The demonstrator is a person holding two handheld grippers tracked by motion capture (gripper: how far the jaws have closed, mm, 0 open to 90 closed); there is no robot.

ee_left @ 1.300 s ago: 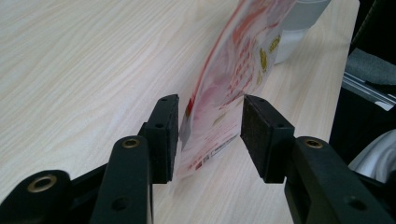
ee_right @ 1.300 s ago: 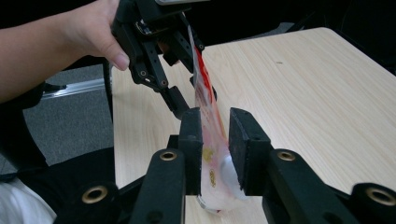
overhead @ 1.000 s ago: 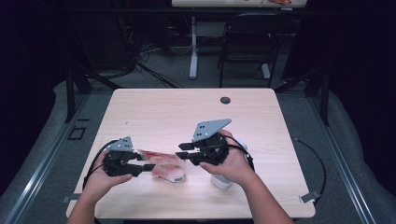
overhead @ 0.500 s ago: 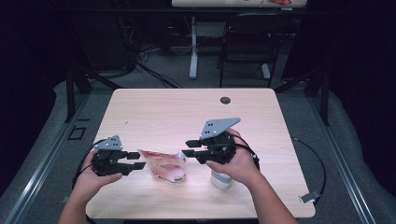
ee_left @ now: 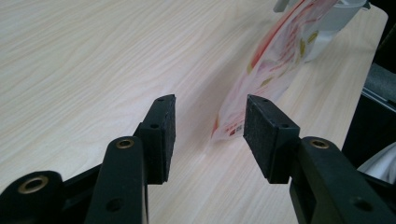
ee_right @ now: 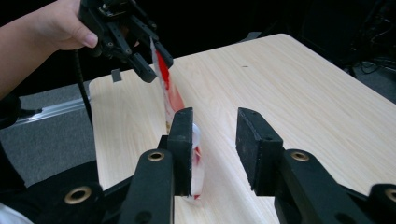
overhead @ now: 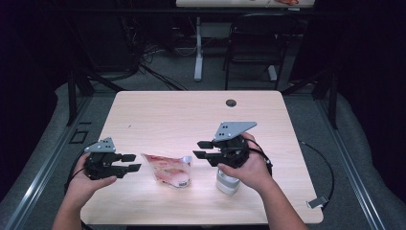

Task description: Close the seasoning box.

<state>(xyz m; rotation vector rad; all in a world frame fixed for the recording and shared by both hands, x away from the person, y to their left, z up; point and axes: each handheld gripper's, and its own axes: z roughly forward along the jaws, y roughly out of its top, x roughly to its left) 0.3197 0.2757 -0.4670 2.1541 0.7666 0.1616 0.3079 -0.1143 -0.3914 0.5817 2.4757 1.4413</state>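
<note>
Red-and-white pouch (overhead: 170, 170) lies on the tabletop (overhead: 182, 115) near its front edge, between the two hands. Left tongs (overhead: 128, 162) sit just left of the pouch, spread, nothing between the pads, pouch corner just ahead of them in the left gripper view (ee_left: 261, 65). Right tongs (overhead: 202, 149) hover just right of the pouch, spread too and have just been opening wider (nothing gripped). White-grey cylinder (overhead: 226, 181) stands under the right hand (overhead: 249, 165).
</note>
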